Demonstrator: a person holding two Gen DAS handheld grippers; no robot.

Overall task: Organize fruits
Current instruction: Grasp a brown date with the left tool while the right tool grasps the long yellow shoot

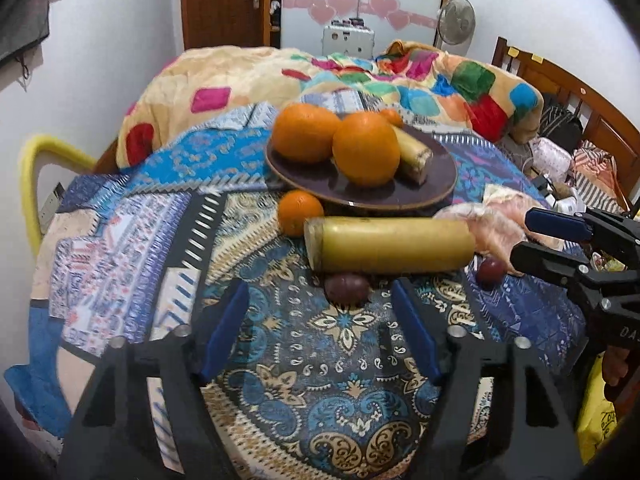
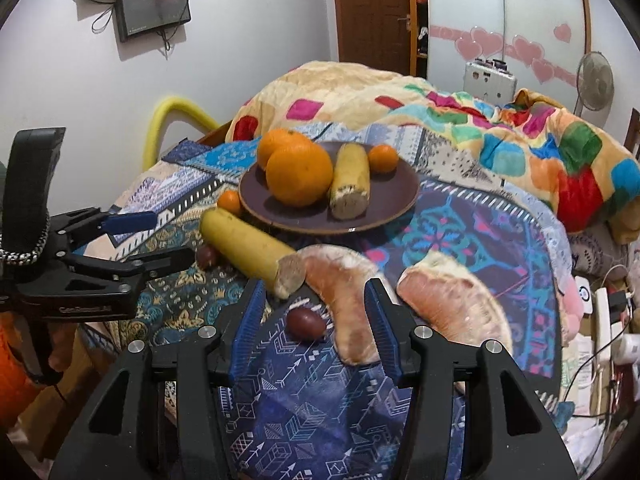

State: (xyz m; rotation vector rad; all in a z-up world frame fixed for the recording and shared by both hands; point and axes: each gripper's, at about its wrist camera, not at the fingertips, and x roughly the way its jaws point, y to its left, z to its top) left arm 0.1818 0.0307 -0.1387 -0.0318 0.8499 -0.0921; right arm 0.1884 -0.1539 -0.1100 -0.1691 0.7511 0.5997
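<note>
A dark plate (image 1: 436, 188) (image 2: 396, 204) on the patterned cloth holds two big oranges (image 1: 366, 148) (image 2: 299, 174), a small orange (image 2: 383, 158) and a short yellow cane piece (image 1: 414, 156) (image 2: 351, 180). In front of it lie a long yellow cane piece (image 1: 390, 244) (image 2: 250, 248), a small orange (image 1: 300, 213) (image 2: 229, 202), two dark red fruits (image 1: 346, 288) (image 2: 306, 324) and two pomelo segments (image 2: 344, 300) (image 2: 456, 308). My left gripper (image 1: 320, 308) is open just before a red fruit. My right gripper (image 2: 314, 308) is open around the other red fruit and a pomelo segment.
A colourful blanket (image 1: 360, 76) is heaped behind the plate. A yellow padded chair back (image 1: 32, 184) stands left. Clutter, a power strip (image 2: 604, 320) and cables lie at the right edge. The right gripper also shows in the left wrist view (image 1: 532, 236), the left gripper in the right wrist view (image 2: 168, 236).
</note>
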